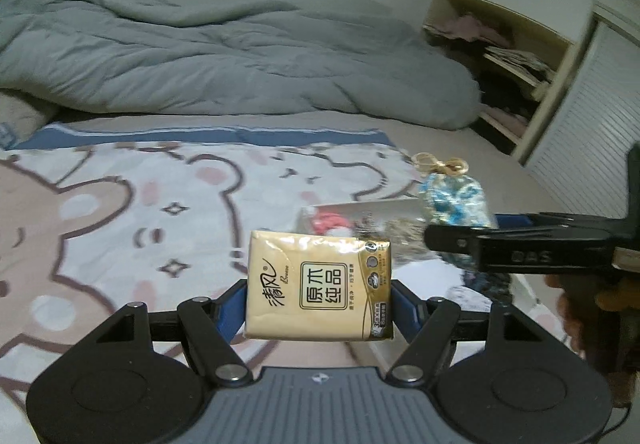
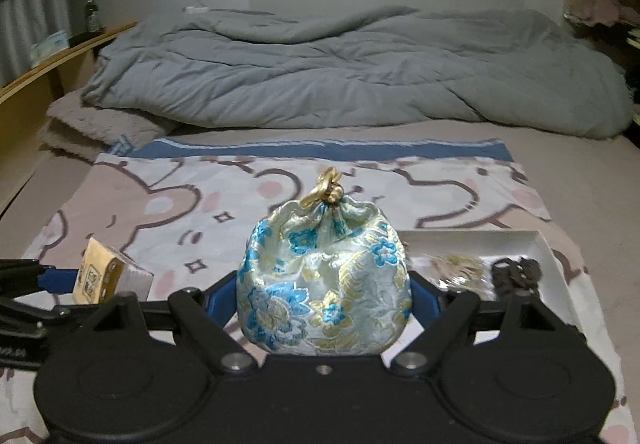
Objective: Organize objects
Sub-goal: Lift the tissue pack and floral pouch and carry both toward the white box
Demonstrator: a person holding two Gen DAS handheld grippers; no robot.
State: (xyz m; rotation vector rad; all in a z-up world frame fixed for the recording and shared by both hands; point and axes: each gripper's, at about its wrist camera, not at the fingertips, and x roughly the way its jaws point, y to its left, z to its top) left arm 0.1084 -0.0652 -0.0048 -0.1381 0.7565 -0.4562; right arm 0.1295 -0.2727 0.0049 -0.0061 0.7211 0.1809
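My left gripper (image 1: 319,298) is shut on a gold tissue pack (image 1: 319,286) and holds it above the bear-print cloth (image 1: 120,211). My right gripper (image 2: 323,294) is shut on a blue and gold brocade drawstring pouch (image 2: 323,284) with a gold cord on top. The pouch (image 1: 456,199) and the right gripper's side show at the right of the left wrist view. The tissue pack (image 2: 96,276) shows at the left of the right wrist view. A white tray (image 2: 544,244) lies on the cloth to the right, holding small dark and beige items.
A grey duvet (image 2: 340,75) is piled across the back of the bed. An open wardrobe with shelves (image 1: 516,55) stands at the right. A wooden shelf (image 2: 48,63) runs along the left side of the bed.
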